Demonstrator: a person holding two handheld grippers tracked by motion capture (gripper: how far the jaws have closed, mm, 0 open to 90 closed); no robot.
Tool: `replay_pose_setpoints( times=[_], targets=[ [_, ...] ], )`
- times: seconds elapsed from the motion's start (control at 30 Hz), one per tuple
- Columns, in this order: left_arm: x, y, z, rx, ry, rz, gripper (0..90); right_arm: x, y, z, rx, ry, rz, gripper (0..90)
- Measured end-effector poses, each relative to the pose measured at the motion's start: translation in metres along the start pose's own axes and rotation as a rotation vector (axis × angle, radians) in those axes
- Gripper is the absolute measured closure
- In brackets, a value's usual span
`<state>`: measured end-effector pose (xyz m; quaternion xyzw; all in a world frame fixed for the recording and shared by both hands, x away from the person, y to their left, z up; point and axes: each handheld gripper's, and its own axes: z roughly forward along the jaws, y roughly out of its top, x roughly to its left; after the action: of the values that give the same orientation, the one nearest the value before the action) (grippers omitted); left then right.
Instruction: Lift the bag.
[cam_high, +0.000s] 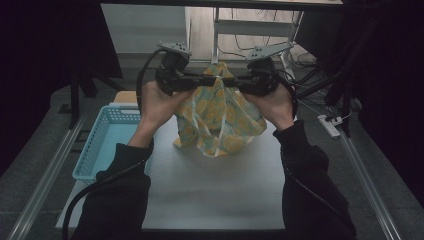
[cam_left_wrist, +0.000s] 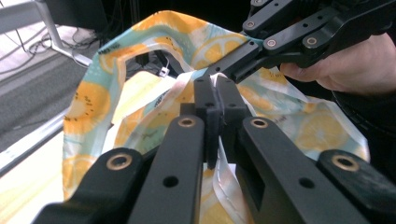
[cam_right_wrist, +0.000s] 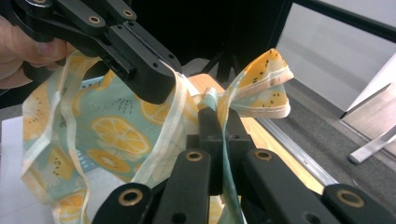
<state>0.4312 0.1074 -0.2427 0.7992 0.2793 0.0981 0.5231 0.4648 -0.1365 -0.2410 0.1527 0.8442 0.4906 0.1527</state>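
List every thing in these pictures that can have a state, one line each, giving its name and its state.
Left gripper: shut on the cloth's top edge.
Right gripper: shut on the same edge, close beside the left one.
Fruit-print cloth: pinched at the top, hanging bunched, its lower end on or just above the table.
Blue basket: upright at the table's left side; contents cannot be told.
Table: bare in front of the cloth.

Dim high view with dark edges; both gripper views brighter, near jaws softly blurred.
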Motion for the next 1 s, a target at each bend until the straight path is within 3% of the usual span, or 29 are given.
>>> replay_pose_setpoints(
  times=[0.33,0.77,1.0],
  targets=[
    [-0.005,0.019,-0.006,-0.021,0.033,0.023,89.6,0.0,0.014,-0.007,-0.028,-0.029,-0.009,90.0],
    [0.006,0.011,0.021,0.026,0.101,0.027,88.7,-0.012,-0.002,0.012,-0.012,-0.044,0.048,89.9],
    [0.015,0.007,0.032,0.046,0.111,0.019,87.3,-0.018,-0.009,0.022,0.002,-0.057,0.073,89.1]
  ],
)
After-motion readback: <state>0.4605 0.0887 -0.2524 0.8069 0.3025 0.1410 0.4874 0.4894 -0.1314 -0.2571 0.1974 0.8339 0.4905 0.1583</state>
